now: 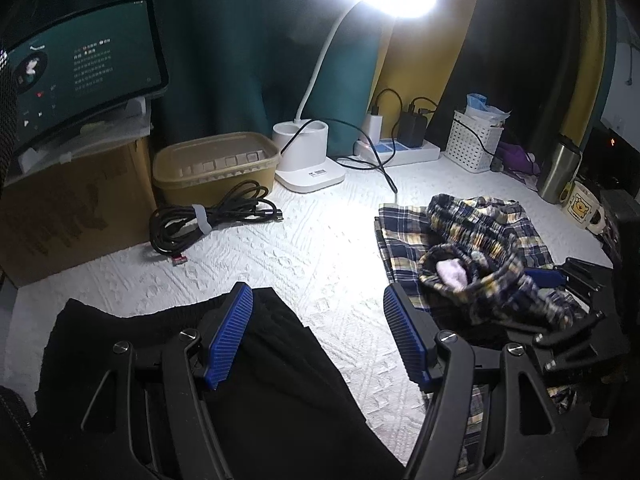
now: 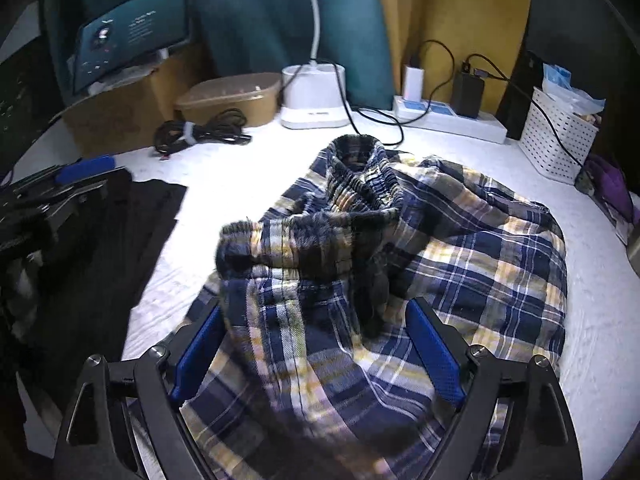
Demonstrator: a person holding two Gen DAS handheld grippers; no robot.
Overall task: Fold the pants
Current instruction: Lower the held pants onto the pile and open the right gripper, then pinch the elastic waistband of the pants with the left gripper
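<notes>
You're between grabs on the plaid pants (image 2: 420, 248), bunched in a heap mid-frame on the white textured tabletop (image 2: 248, 172), waistband crumpled on top. Right gripper (image 2: 316, 344) is spread wide, cloth lying between the jaws but not pinched; it tilts down over the heap. Left gripper (image 1: 318, 336) is spread, empty, angled down above black cloth (image 1: 280, 392) at lower left. Next likely needs a waistband corner grabbed and the heap spread flat.

A white desk lamp (image 1: 310, 152) blazed over a table under a white textured cloth (image 1: 312, 248), while teal curtains (image 1: 240, 60) and a yellow wall (image 2: 472, 20) stood behind. A lit tablet (image 1: 80, 64) rested atop a cardboard box (image 1: 68, 208) at left.
</notes>
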